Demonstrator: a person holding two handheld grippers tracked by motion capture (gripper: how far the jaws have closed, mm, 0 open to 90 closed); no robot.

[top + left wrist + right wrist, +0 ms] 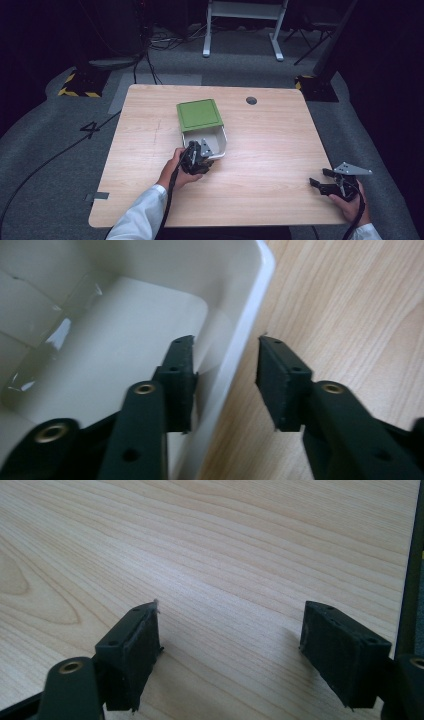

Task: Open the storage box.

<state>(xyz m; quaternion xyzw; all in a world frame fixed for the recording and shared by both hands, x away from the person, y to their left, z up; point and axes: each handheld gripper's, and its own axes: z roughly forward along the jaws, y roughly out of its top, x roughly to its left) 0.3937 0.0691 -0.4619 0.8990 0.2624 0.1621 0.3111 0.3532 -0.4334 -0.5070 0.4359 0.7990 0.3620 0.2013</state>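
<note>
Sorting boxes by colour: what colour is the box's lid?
Green lid, clearest in the high view.

The green lid covers the far part of the white box, so whatever lies beneath stays hidden. In the left gripper view the box's walls run off the top and left edges. The person's sleeve is cut off at the bottom.
</note>
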